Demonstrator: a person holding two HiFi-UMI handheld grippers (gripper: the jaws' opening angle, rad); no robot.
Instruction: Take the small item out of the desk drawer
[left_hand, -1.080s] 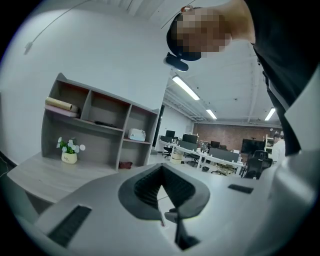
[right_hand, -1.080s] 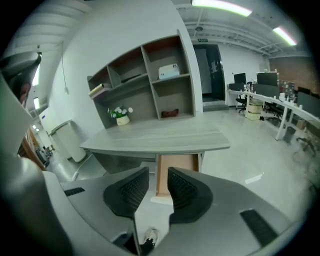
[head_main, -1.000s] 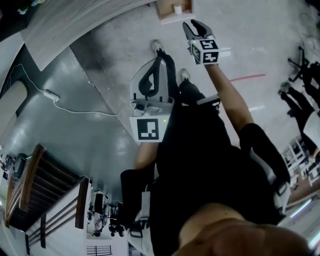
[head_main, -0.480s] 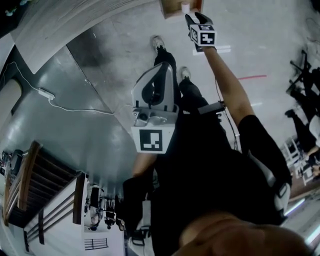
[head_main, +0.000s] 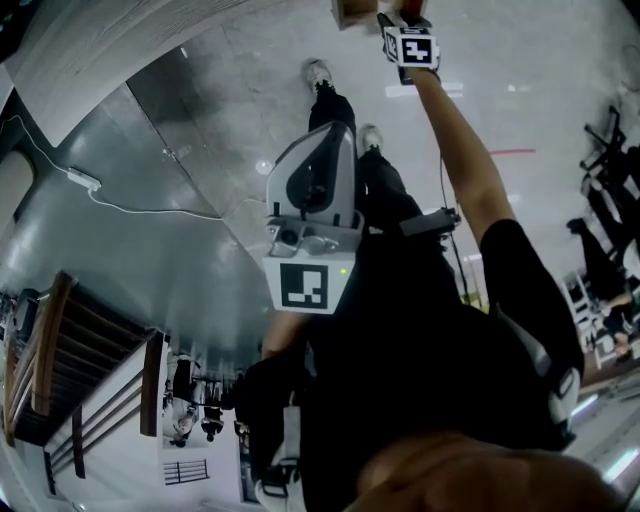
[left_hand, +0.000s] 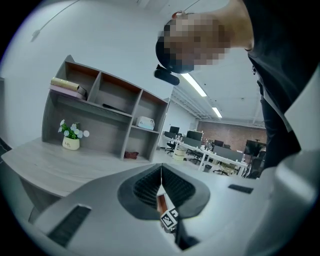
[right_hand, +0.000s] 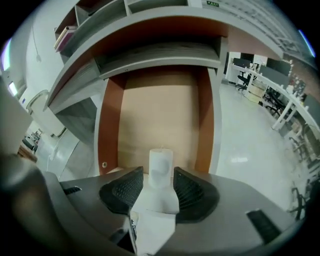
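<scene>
The right gripper (head_main: 401, 22) reaches out at arm's length to the open drawer (head_main: 350, 12) at the top edge of the head view. In its own view the jaws stand apart on either side of the item (right_hand: 161, 167), a small white cylinder upright on the drawer's tan floor. The ribbed pads (right_hand: 126, 189) sit just beside the item, left and right. Whether they press on it cannot be told; a thin gap seems to show on each side. The drawer (right_hand: 159, 117) has reddish-brown side walls and sticks out from under the grey desk (right_hand: 150, 30).

The left gripper (head_main: 318, 160) is held close to the person's body, above the legs, with its marker cube (head_main: 304, 286) facing the head camera. In the left gripper view its jaws are closed together, the pads (left_hand: 146, 186) meeting in a thin line, and they hold nothing. Past them lie the desk top (left_hand: 55, 167) and a shelf unit (left_hand: 107, 120), with a flower pot (left_hand: 71, 143) beside the shelf's left end, books (left_hand: 67, 85) in an upper bay and a white box (left_hand: 145, 122) in a middle one

A cable (head_main: 150, 208) runs over the floor at the left of the head view
</scene>
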